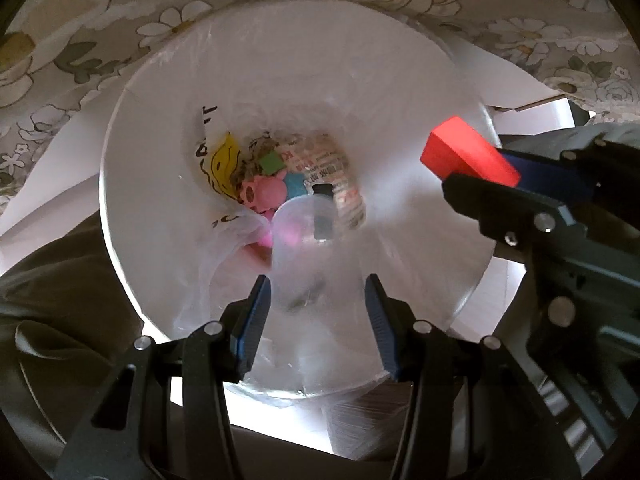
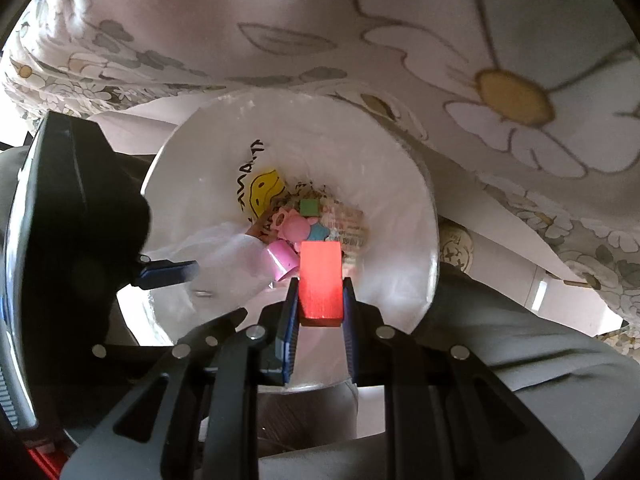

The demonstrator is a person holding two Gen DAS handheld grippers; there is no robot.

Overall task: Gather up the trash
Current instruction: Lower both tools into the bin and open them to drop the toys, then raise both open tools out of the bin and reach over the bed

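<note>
The right gripper [image 2: 320, 300] has its fingers closed narrow on a red block [image 2: 321, 282], which stands between the blue pads and pokes forward past their tips. In the left wrist view the same red block [image 1: 468, 156] shows at the right, pinched at the end of the right gripper [image 1: 486, 176] above the far side of the bin's mouth.

The left gripper [image 1: 316, 312] holds its fingers wide, and between them sits a clear plastic cup [image 1: 308, 248] — blurred, so I cannot tell whether the pads touch its sides. In the right wrist view only one blue pad of the left gripper [image 2: 168, 274] shows at the left, over the bin's near edge.

Both grippers point down into a white trash bin [image 1: 152, 184] lined with a thin clear plastic bag [image 1: 224, 256]. At the bottom lie a pink toy [image 1: 264, 194], a small green square [image 1: 271, 163], a light blue piece [image 1: 295, 186], a yellow smiley print [image 1: 225, 164] and a printed wrapper [image 1: 332, 168] — all bunched together. In the right wrist view a pink cylinder [image 2: 282, 260] lies just beyond the red block.

Around the bin hangs a floral cloth [image 2: 480, 80] with large daisies.
</note>
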